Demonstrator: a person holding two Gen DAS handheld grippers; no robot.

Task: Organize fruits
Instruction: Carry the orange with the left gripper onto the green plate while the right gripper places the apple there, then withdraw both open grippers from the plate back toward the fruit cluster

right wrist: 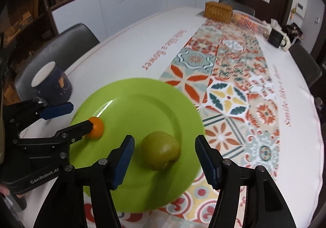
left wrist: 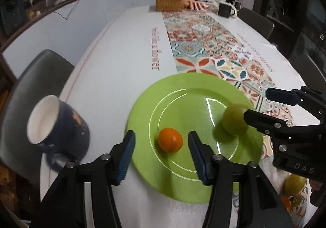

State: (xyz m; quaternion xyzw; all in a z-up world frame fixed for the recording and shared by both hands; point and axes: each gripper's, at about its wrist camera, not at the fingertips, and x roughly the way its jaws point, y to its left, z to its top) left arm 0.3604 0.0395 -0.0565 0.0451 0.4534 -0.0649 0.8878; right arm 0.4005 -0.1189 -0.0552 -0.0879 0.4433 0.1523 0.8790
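Here my left hand-held gripper [left wrist: 161, 154] gapes wide around the orange [left wrist: 170, 140], my right hand-held gripper [right wrist: 164, 159] wide around the green apple [right wrist: 161, 153], neither gripping; both fruits sit on the green plate [right wrist: 130, 95].

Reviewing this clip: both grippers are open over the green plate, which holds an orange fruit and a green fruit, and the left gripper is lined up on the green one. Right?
Not quite. The left gripper is lined up on the orange fruit, as the left wrist view shows; the right gripper frames the green fruit. Both are open over the green plate.
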